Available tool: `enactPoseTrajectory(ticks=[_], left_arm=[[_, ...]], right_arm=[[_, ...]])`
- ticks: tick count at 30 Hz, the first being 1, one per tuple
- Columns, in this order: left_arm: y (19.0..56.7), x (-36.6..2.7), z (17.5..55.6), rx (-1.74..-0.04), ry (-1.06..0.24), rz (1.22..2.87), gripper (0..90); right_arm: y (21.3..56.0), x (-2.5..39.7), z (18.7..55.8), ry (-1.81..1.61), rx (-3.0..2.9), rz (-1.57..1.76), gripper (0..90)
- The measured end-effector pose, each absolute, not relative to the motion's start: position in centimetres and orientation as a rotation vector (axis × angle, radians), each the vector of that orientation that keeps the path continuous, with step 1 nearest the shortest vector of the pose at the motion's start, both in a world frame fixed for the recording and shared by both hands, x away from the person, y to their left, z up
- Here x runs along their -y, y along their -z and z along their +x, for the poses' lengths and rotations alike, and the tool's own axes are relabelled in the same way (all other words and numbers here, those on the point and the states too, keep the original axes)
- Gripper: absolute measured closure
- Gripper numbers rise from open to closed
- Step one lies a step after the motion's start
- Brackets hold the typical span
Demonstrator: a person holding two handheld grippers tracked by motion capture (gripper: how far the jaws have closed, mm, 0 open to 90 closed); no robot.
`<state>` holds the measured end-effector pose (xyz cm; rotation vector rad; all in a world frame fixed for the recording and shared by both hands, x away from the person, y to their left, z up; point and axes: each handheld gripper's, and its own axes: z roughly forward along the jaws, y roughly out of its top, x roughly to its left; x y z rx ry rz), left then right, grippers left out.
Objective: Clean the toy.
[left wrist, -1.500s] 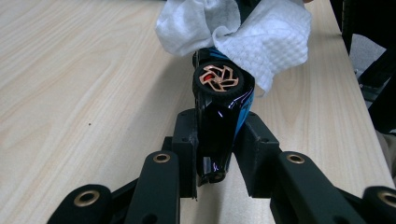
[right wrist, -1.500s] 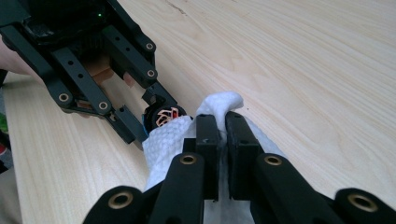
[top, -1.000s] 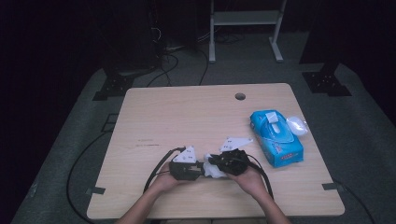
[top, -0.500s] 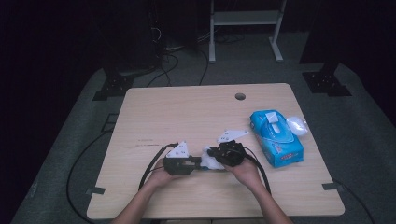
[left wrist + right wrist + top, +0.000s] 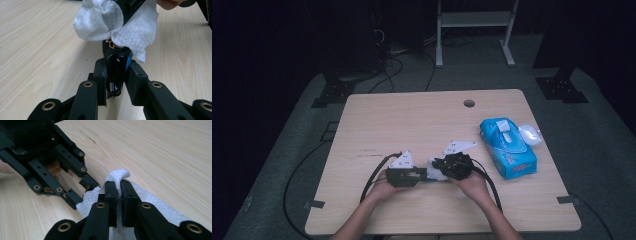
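Listing from the left of the high view, we log a black cable (image 5: 374, 175) looping over the wooden table (image 5: 412, 120) and off its near edge.

Next we log the left gripper (image 5: 424, 175), low at the near middle of the table and pointing right, with a hand (image 5: 384, 189) behind it. Its own view shows the jaws closed narrowly on a small glossy black object (image 5: 115, 67), which stands roughly upright between the pads; we cannot tell what it is.

We log a white wipe (image 5: 117, 25) draped over the top of that object. In the high view the wipe (image 5: 435, 170) lies between the two grippers.

The right gripper (image 5: 437, 167) points left, facing the other tip to tip, with a hand (image 5: 472, 185) behind. Its view shows the jaws pressed nearly together on a fold of the wipe (image 5: 117, 176), with the left gripper (image 5: 80, 188) just beyond it.

Further right, well apart, a blue wipes pack (image 5: 507, 147) lies near the table's right edge, its flap open, beside a white object (image 5: 529, 134) that we cannot identify. A round hole (image 5: 469, 103) sits near the far edge.
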<state>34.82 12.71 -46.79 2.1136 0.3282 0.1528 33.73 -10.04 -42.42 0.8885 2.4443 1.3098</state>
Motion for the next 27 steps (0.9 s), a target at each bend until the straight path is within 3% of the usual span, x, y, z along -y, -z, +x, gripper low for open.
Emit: enactPoseTrajectory(ticks=[7,27], left_arm=[[46.8,-12.5,34.9,-0.330,-0.146,2.106,72.0],[46.9,-12.5,34.9,-0.330,-0.139,2.106,72.0]], right_arm=[[42.3,12.7,34.2,-1.233,-2.396,0.964,84.7],[42.4,7.7,33.2,-1.321,-2.483,0.814,84.6]])
